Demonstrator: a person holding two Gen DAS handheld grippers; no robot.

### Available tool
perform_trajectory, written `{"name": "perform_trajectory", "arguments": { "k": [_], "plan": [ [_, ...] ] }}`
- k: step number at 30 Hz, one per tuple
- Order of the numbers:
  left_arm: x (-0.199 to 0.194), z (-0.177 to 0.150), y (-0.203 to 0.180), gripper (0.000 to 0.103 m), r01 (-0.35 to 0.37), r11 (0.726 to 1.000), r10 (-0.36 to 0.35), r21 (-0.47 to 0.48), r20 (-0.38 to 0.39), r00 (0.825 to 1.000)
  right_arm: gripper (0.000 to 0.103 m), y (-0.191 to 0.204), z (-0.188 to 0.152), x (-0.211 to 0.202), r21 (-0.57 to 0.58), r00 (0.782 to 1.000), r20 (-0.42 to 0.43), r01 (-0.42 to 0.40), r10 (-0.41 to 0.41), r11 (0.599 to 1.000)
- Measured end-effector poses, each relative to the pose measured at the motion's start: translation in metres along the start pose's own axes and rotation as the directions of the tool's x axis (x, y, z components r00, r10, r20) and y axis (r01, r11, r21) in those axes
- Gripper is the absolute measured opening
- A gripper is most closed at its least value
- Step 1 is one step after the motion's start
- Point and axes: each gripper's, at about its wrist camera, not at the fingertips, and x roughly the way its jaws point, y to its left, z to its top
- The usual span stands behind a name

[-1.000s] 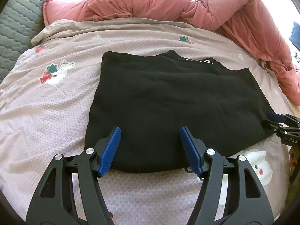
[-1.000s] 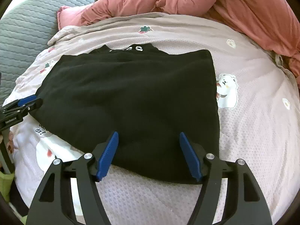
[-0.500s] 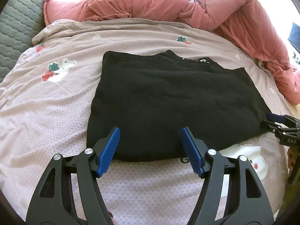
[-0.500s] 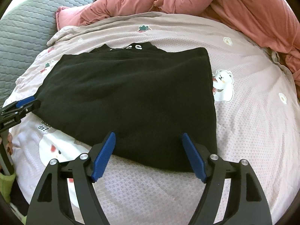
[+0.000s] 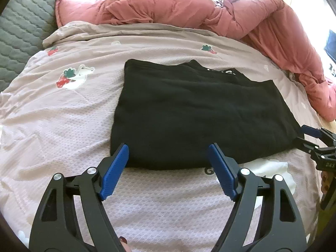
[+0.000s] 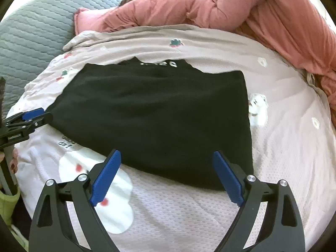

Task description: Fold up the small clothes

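Observation:
A black garment (image 5: pixel 199 115) (image 6: pixel 155 115) lies folded flat on the patterned sheet, white lettering showing at its far edge. My left gripper (image 5: pixel 168 153) hovers just off its near left corner, jaws still opening, nothing between the blue pads. My right gripper (image 6: pixel 166 157) hangs over the near right edge, its jaws also opening and empty. Each gripper shows in the other's view: the right gripper (image 5: pixel 315 140) at the right margin, the left gripper (image 6: pixel 27 119) at the left margin.
A pink-grey sheet (image 5: pixel 63 126) with cartoon prints covers the bed. A rumpled salmon duvet (image 5: pixel 231 16) (image 6: pixel 262 14) is heaped along the far and right sides. A grey quilted headboard (image 5: pixel 19 27) stands at the far left.
Both grippers have drawn back from the garment's near edge and lifted slightly, and their jaws have spread wider. The garment lies where it was.

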Motion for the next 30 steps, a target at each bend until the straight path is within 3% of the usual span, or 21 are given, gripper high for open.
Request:
{"name": "perform_trajectory", "arguments": {
  "k": [5,15,30],
  "plan": [
    [-0.007,-0.002,0.004,0.075,-0.012,1.0,0.012,-0.007,0.011,1.0,0.09,0.011,0.003,-0.004,-0.017,1.0,0.012,-0.008,0.008,1.0],
    [-0.02,0.0,0.013,0.093,-0.037,0.999,0.038,-0.025,0.032,0.999,0.091,0.03,0.007,-0.009,-0.052,1.0,0.021,-0.02,0.021,0.998],
    [-0.031,0.002,0.026,0.093,-0.061,0.997,0.064,-0.047,0.057,0.996,0.096,0.055,0.013,-0.014,-0.097,0.999,0.039,-0.033,0.037,0.995]
  ]
}}
